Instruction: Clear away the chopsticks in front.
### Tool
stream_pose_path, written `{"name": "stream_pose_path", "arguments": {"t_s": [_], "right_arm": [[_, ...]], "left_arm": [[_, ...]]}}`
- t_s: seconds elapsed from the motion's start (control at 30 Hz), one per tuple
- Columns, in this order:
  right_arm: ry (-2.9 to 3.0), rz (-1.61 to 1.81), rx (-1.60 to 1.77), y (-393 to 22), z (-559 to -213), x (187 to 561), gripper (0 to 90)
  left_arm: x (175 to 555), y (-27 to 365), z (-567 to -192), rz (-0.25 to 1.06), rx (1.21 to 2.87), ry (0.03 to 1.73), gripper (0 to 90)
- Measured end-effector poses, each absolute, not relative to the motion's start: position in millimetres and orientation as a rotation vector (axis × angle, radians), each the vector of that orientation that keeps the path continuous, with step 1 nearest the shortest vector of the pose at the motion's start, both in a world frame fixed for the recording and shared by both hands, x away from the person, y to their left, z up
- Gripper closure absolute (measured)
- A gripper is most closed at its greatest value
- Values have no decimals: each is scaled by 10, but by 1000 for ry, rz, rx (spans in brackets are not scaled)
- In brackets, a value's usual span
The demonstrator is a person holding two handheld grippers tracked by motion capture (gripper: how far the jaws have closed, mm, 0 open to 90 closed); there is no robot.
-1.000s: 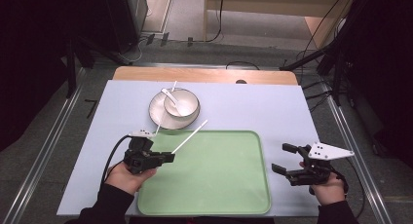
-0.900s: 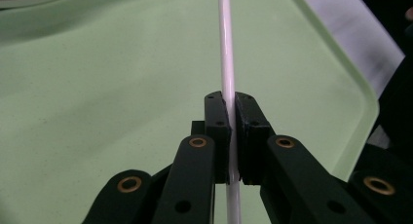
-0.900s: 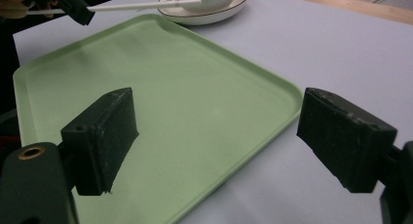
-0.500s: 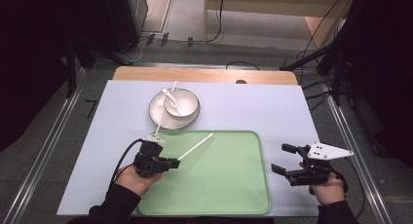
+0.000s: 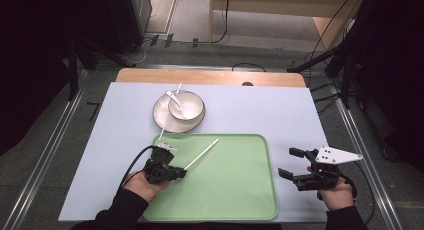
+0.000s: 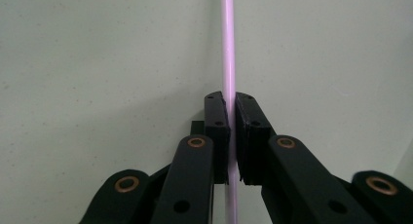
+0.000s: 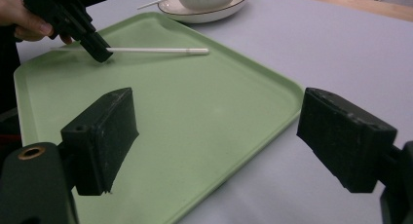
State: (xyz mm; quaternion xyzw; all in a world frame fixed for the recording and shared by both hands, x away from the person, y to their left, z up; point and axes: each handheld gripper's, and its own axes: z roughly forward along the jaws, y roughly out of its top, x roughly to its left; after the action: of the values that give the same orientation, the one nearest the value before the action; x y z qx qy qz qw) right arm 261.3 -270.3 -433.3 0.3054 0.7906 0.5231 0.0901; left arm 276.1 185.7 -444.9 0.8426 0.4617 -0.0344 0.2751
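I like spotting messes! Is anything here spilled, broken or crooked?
Nothing looks spilled or broken. One white stick lies loose on the table, partly under the rim of the plate, with one end near the green tray. The left gripper holds another white chopstick slantwise over the tray.

The light came from above and fell evenly on the table (image 5: pixel 300 110). The table top looked bright, but the room around it was very dark, nearly black at the sides. The high view was a little soft and grainy. Shadows were faint, just a soft one under the left gripper (image 5: pixel 167 171). In the left gripper view, the white stick (image 6: pixel 229 48) looked a bit purple and fuzzy, and a grey shadow lay beside it. In the right gripper view, the near black pads (image 7: pixel 104 136) were blurry, while the green tray (image 7: pixel 204 112) farther off looked sharper.
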Motion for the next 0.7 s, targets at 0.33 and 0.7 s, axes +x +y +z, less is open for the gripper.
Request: {"name": "stream_pose_path", "arguments": {"t_s": [0.33, 0.7], "right_arm": [[2353, 1554, 907, -2701, -4337, 2616, 153], [2350, 1560, 910, -2705, -4335, 2615, 153]], "left_arm": [[2772, 1867, -4470, -110, 2246, 1240, 834], [2783, 1923, -4403, -154, 2205, 1186, 718]]}}
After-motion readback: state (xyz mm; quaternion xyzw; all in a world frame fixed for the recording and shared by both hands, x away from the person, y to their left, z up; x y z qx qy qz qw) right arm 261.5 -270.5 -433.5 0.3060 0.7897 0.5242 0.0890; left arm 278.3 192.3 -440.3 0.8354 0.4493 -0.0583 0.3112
